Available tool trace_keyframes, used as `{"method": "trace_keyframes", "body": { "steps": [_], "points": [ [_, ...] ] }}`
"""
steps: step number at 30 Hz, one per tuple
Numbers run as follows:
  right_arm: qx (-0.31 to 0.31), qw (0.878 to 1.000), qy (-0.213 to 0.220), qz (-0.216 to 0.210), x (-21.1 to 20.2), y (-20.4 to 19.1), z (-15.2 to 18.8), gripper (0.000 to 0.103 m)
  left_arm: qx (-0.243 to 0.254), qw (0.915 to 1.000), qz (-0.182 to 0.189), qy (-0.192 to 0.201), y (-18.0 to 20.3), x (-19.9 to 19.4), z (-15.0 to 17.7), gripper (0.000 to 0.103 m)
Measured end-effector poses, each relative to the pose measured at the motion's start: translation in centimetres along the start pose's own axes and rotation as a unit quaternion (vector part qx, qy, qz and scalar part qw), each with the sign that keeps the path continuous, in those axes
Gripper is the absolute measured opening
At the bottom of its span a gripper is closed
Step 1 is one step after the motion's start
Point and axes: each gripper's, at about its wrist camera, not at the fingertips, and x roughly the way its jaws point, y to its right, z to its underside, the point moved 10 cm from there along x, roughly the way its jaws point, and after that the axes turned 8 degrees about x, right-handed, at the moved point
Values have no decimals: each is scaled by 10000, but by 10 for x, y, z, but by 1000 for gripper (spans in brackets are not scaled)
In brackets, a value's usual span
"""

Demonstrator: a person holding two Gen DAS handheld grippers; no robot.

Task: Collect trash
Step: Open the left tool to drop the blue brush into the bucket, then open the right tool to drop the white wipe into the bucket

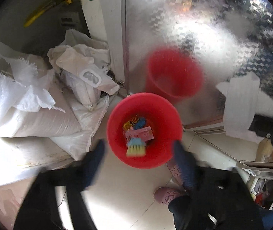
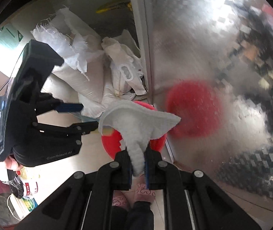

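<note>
Both hand-held grippers over red bin, one w/ tissue, one empty.

Left hand-held gripper stands wide, nothing btwn its blurred fingers, above the red bin on the tiled floor. Inside the bin: small brush, pink packet, other wrappers too smeared to ID. Right hand-held gripper is nearly closed, pinching a white tissue that drapes fwd and hides most of the bin. Red blur on the metal panel = bin's reflection. White sacks piled left. Slippers partly cut off by gripper arms.
</note>
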Motion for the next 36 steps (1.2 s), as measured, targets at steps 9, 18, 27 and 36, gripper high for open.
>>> {"method": "trace_keyframes", "body": {
  "steps": [9, 18, 27, 36],
  "points": [
    [2, 10000, 39, -2, -1, 0, -2, 8, -135, 9998, -66, 128, -8, -14, 0, 103],
    [-293, 9995, -85, -96, 5, -15, -1, 8, -303, 9989, -353, 92, -28, -26, 14, 103],
    [-629, 9976, -300, -51, 31, -29, 1, 10, -645, 9971, -405, -35, -45, -27, 37, 103],
    [-737, 9963, -441, -94, 47, -34, 2, 40, -892, 9949, -442, -162, -49, -22, 54, 103]
  ]
}}
